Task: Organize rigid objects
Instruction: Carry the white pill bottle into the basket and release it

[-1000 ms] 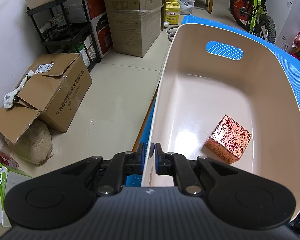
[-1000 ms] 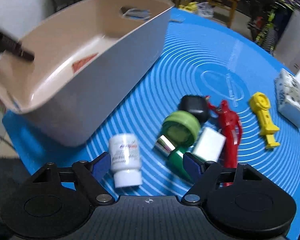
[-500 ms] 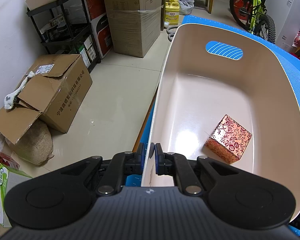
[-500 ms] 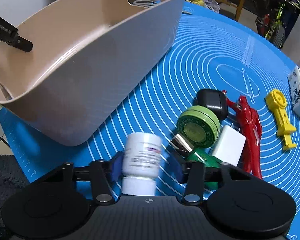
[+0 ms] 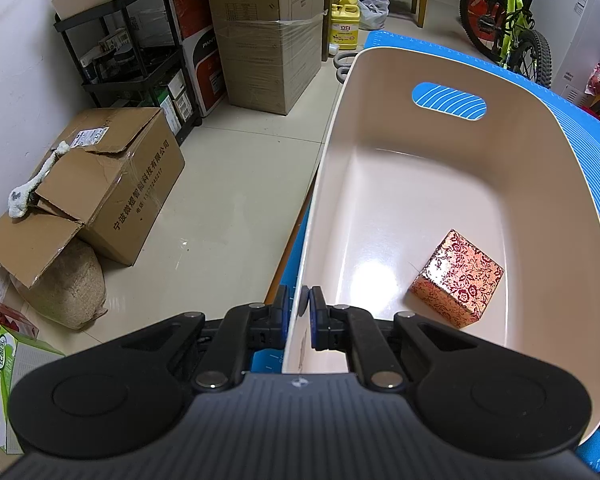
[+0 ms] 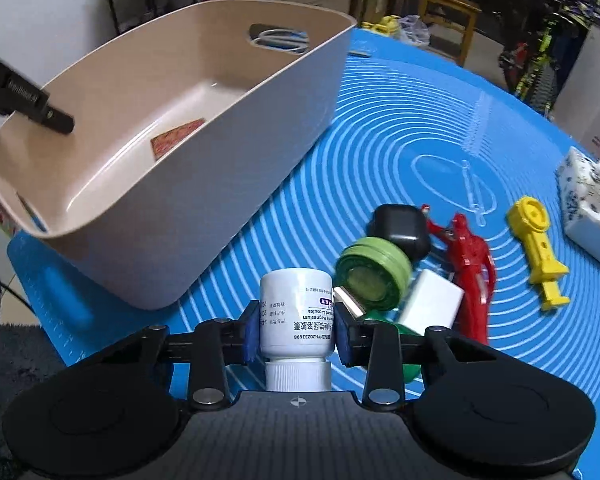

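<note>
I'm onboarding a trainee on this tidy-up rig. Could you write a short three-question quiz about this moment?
1. True or false: the left gripper is clamped on the rim of the beige bin.
2. Which thing already lies in the bin? A) yellow toy B) patterned box C) red figure
3. Fill in: the right gripper is closing around a white ____.

Key
1. True.
2. B, the patterned box.
3. Bottle: the pill bottle, its cap towards the camera.

Bin (image 5: 548, 208): smooth glossy plastic w/ glare on floor. Box (image 5: 458, 278) inside: shiny patterned paper. Mat (image 6: 400, 128): matt, rubbery-looking. Bottle (image 6: 296, 312): smooth white plastic, paper label. Figure (image 6: 470, 260), yellow toy (image 6: 538, 250): glossy plastic.
</note>
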